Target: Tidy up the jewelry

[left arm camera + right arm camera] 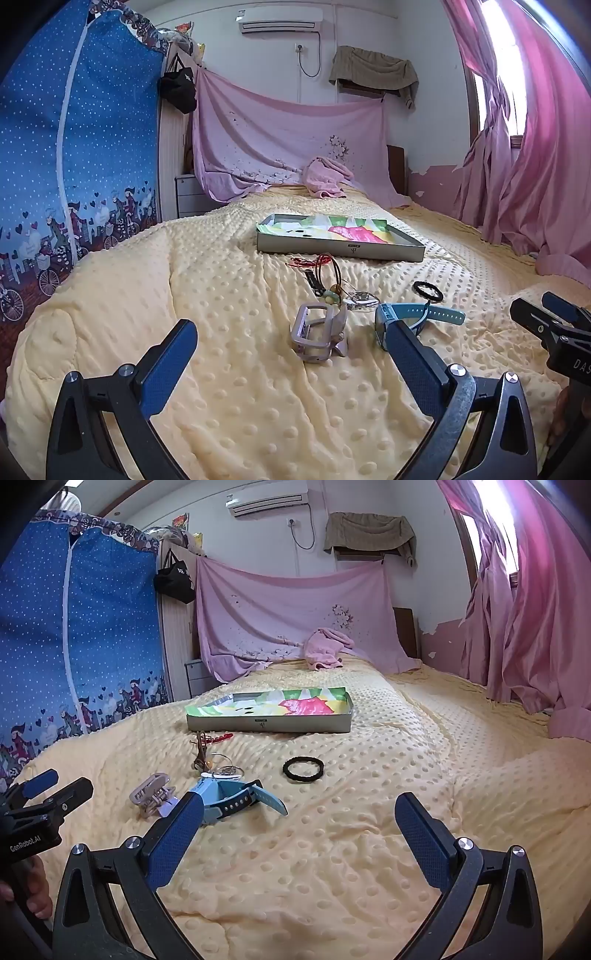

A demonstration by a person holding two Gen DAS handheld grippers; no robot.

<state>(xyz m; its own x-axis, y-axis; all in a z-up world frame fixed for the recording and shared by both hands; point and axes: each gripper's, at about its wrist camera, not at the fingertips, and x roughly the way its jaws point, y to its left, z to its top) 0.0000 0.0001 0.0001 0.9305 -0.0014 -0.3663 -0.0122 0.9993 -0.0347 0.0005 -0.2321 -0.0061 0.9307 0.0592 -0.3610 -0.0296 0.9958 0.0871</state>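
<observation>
Jewelry: a small heap on the yellow bed cover (229,406), nothing in the tray (343,251) yet, both tools hanging back.
Left tool (291,350): spread wide, empty, lined up on the pale hair clip (321,336) just ahead of it.
Right tool (299,823): spread wide too, empty, the blue watch (229,799) beside its left finger.
Further out: tangled cords and pendant (325,280), then a black ring-shaped band (303,770) lying apart to the right.
Tray: well beyond the heap, open side up, paper lining inside.
Step in hand: looks like the first pick; I'd straddle the clip's body, pinch low against the soft cover, lift clear of the cords.
</observation>
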